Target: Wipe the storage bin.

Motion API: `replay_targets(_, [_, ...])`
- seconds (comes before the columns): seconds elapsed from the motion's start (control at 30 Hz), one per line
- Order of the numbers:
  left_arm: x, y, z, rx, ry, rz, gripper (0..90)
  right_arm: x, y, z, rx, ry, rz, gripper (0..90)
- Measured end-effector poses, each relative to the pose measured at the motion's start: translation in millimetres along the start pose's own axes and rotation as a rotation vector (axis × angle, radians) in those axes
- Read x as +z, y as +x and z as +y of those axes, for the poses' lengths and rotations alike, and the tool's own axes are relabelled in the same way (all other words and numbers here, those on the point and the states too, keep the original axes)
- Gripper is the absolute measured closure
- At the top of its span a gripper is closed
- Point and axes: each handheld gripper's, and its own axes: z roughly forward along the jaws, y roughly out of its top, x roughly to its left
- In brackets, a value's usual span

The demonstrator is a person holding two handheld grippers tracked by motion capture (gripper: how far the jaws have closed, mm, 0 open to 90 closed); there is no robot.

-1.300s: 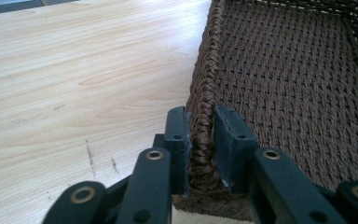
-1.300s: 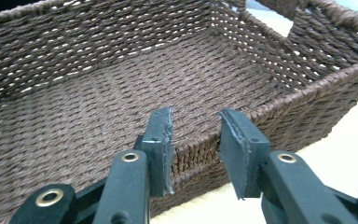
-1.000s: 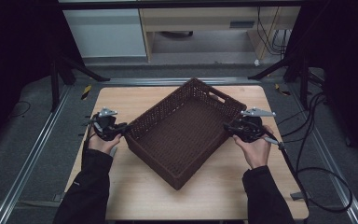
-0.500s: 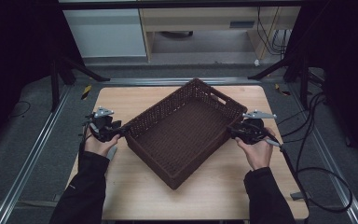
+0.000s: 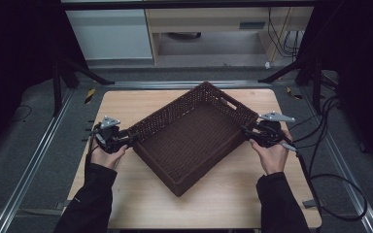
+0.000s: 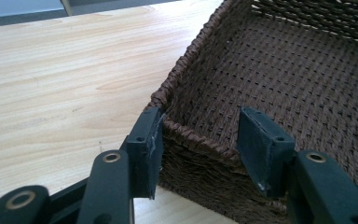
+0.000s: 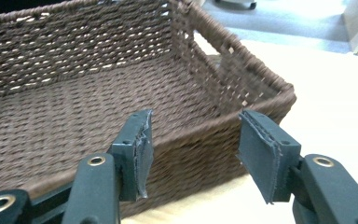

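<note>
A dark brown wicker basket [image 5: 189,141] sits cornerwise on the wooden table [image 5: 126,104], with nothing inside it. My left gripper [image 5: 128,141] is at its left corner. In the left gripper view that gripper [image 6: 200,144] is open and straddles the basket rim [image 6: 193,135], one pad against the outer wall and the other over the inside. My right gripper [image 5: 245,131] is at the right corner. In the right gripper view it [image 7: 193,149] is open, just in front of the basket wall [image 7: 191,135] near the handle slot [image 7: 214,49].
The table's front half [image 5: 223,204] is bare wood. Cables [image 5: 330,174] trail off the right edge. Metal rails [image 5: 39,160] run along the floor on both sides, and a cabinet [image 5: 111,34] stands beyond the far edge.
Both hands have drawn slightly outward from the basket's corners. The basket itself has stayed where it was.
</note>
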Motion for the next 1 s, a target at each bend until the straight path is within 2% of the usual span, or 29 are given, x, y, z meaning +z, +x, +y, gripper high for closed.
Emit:
replay_targets(0.07, [3.0,2.5,2.0,0.002,-0.001,0.003,50.4,0.4,-2.6,1.1,-0.001,-0.009,-0.014,45.0])
replay_targets(0.2, [11.3,9.9,6.7,-0.019,-0.005,0.004,51.2,3.2,-10.7,3.0,0.002,-0.024,-0.052,45.2])
replay_targets(0.47, [20.4,17.1,12.8,-0.024,-0.009,0.003,52.0,12.0,-29.7,2.0,0.015,-0.013,-0.092,46.2])
replay_targets(0.6, [16.5,15.1,10.7,-0.02,-0.013,-0.006,50.5,18.2,-36.9,-1.9,0.021,0.007,-0.072,52.5])
replay_targets(0.63, [14.7,13.9,9.8,-0.017,-0.019,-0.007,49.8,18.5,-37.7,-2.8,0.027,0.001,-0.051,55.5])
replay_targets(0.7, [10.5,10.7,8.2,-0.012,-0.025,-0.016,48.0,17.9,-37.4,-3.8,0.027,-0.003,-0.052,56.0])
replay_targets(0.87, [0.7,-2.0,3.0,0.006,-0.035,-0.059,46.3,11.8,-32.7,-4.1,0.016,0.026,-0.052,56.0])
replay_targets(1.0, [2.9,-6.3,1.3,0.021,-0.019,-0.062,45.9,4.7,-26.7,-6.4,0.003,0.046,-0.042,55.2])
